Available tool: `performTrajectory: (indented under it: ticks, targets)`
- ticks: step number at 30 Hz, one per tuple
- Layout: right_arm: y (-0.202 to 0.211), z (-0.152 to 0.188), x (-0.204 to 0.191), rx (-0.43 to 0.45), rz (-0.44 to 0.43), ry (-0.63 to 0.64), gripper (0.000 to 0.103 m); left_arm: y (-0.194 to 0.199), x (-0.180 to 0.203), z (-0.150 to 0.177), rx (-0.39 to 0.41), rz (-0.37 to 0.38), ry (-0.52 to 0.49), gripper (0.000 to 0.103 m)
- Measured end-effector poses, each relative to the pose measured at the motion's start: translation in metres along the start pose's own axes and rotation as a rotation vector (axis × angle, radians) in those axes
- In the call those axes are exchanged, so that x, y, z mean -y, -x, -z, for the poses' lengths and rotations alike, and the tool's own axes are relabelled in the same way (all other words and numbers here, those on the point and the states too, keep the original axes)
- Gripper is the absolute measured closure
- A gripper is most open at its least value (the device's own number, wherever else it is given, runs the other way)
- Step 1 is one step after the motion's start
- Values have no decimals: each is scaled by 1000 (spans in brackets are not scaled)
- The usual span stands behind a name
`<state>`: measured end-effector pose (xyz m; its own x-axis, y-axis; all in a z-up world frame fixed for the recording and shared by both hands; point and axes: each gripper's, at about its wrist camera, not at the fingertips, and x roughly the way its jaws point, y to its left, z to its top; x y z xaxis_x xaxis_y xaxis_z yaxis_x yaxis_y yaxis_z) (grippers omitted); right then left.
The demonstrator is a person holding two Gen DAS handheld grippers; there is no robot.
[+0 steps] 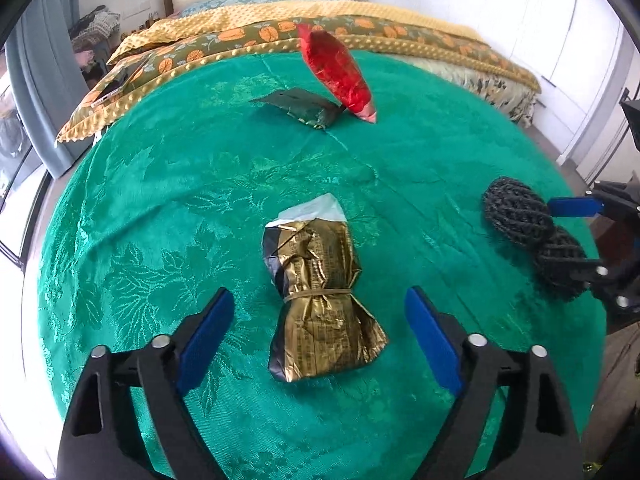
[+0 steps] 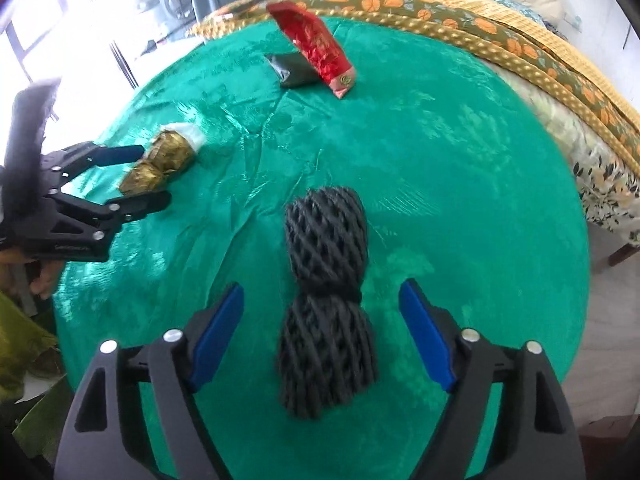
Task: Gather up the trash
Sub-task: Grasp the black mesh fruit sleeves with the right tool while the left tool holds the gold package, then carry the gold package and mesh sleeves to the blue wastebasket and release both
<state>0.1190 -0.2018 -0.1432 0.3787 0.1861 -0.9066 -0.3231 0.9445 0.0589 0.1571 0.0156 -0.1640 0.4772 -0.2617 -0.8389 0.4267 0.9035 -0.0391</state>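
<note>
The left gripper (image 1: 320,336) stood with its jaws apart, one blue pad on either side of a crumpled gold wrapper (image 1: 320,300) bound with a rubber band; neither pad touched it. The right gripper (image 2: 322,332) was likewise spread, its pads flanking a black foam net bundle (image 2: 326,308) pinched at the middle, with clear gaps on both sides. Both items lay on a green patterned tablecloth (image 1: 160,208), the gold wrapper to the left of the black bundle and well apart from it. Toward the far edge of the cloth, a red foil packet (image 1: 336,72) stood tilted, leaning against a dark green wrapper (image 1: 304,110) lying flat. Beyond the table was a bed with an orange-and-olive floral blanket (image 1: 360,30) edged in yellow.
</note>
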Motion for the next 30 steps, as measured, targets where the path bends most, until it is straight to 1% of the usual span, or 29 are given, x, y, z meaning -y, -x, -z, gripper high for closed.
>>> performTrajectory:
  ticks: [1, 2, 3, 4, 5, 7, 14, 18, 20, 25, 30]
  targets:
    - [-5, -2, 0, -11, 20, 3, 49, -1, 0, 0, -6, -9, -3, 26]
    - [-9, -2, 2, -23, 24, -8, 58, -1, 0, 1, -8, -15, -3, 30]
    - [-9, -2, 4, -22, 18, -27, 68, -1, -1, 2, -11, -17, -2, 39]
    - [-8, 0, 6, -15, 14, -41, 68, -1, -1, 3, -11, -15, 0, 51]
    - [-4, 2, 7, 1, 7, -53, 68, 0, -2, 3, -9, -12, 0, 54]
    - [5, 7, 7, 32, -2, -64, 68, 3, -1, 5, 2, -1, -3, 63]
    - [27, 26, 18, 90, -64, -136, 68, 12, 10, 7, 29, 54, 29, 68]
    - [31, 38, 27, 103, -102, -182, 68, 16, 28, 6, 32, 78, 20, 69]
    - [35, 41, 29, 117, -107, -196, 68, 20, 40, 3, 40, 95, 6, 70]
    - [52, 54, 46, 169, -133, -257, 68, 30, 74, -7, 59, 160, -28, 70]
    - [76, 78, 79, 225, -110, -327, 68, 36, 132, -22, 66, 247, -102, 70]
